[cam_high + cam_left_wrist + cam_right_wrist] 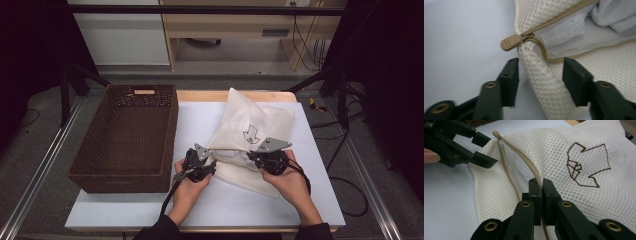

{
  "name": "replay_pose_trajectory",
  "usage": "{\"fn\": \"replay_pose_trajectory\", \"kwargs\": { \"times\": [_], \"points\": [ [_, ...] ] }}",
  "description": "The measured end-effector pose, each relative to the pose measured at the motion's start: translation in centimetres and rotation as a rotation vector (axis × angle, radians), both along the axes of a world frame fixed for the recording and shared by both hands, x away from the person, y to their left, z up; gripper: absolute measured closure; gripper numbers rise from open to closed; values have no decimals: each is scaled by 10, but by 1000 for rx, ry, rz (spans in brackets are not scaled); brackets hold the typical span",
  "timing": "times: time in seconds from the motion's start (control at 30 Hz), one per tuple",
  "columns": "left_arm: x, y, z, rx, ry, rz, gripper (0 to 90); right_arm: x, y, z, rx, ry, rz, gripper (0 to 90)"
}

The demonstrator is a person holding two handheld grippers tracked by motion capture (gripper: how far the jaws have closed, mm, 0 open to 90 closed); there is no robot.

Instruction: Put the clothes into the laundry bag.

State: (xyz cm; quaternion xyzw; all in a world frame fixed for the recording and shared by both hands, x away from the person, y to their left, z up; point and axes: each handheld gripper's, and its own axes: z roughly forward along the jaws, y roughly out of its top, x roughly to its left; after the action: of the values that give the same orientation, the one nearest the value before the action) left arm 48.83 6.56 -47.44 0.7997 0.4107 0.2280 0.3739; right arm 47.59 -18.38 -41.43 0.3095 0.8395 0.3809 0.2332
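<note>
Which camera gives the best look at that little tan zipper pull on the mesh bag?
The left gripper view: the zipper pull sits close and sharp just above the fingers. In the right gripper view it is a small tab at the bag's far corner. The high view is too distant to pick it out.

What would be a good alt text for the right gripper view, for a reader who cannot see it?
The right gripper is shut on the zipper edge of a white mesh laundry bag with a brown embroidered shirt symbol. The left gripper, jaws apart, straddles the bag's corner beside the tan zipper pull, above a white table.
</note>
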Motion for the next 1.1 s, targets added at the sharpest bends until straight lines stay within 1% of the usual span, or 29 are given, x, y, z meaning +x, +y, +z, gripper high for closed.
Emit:
{"fn": "replay_pose_trajectory", "kwargs": {
  "times": [0.03,0.07,0.1,0.13,0.17,0.2,0.27,0.3,0.37,0.43,0.53,0.6,0.7,0.87,1.1],
  "points": [
    [-1,0,1,-2,-6,-2,614,0,0,0,-2,1,0,875],
    [-2,2,2,-4,-7,-8,660,0,0,0,-3,2,-1,875],
    [-3,3,3,-11,-5,-17,724,0,-1,0,-6,4,0,875],
    [-4,4,5,-17,-11,-19,767,0,-1,-1,-10,6,0,876],
    [-5,5,6,-23,-17,-21,786,0,-1,-1,-19,6,4,876],
    [-6,6,7,-23,-21,-24,793,0,-1,-3,-20,9,5,877],
    [-8,6,9,-29,-26,-30,793,0,-1,-6,-40,19,15,878],
    [-9,6,10,-25,-26,-36,793,0,-1,-8,-44,25,18,878],
    [-12,5,12,-31,-25,-46,793,0,0,-12,-58,36,24,878],
    [-16,5,13,-23,-24,-63,793,0,-1,-16,-81,45,28,878],
    [-22,4,16,-20,-28,-88,796,0,-1,-22,-96,58,28,878],
    [-27,3,19,-5,-34,-110,798,0,0,-24,-111,61,29,878],
    [-34,3,20,4,-35,-134,798,0,0,-27,-119,58,33,878],
    [-45,3,19,6,-24,-166,799,-2,0,-30,-133,65,34,878],
    [-54,3,20,-5,-15,-187,798,-5,1,-32,-143,62,38,877]
  ]
}}
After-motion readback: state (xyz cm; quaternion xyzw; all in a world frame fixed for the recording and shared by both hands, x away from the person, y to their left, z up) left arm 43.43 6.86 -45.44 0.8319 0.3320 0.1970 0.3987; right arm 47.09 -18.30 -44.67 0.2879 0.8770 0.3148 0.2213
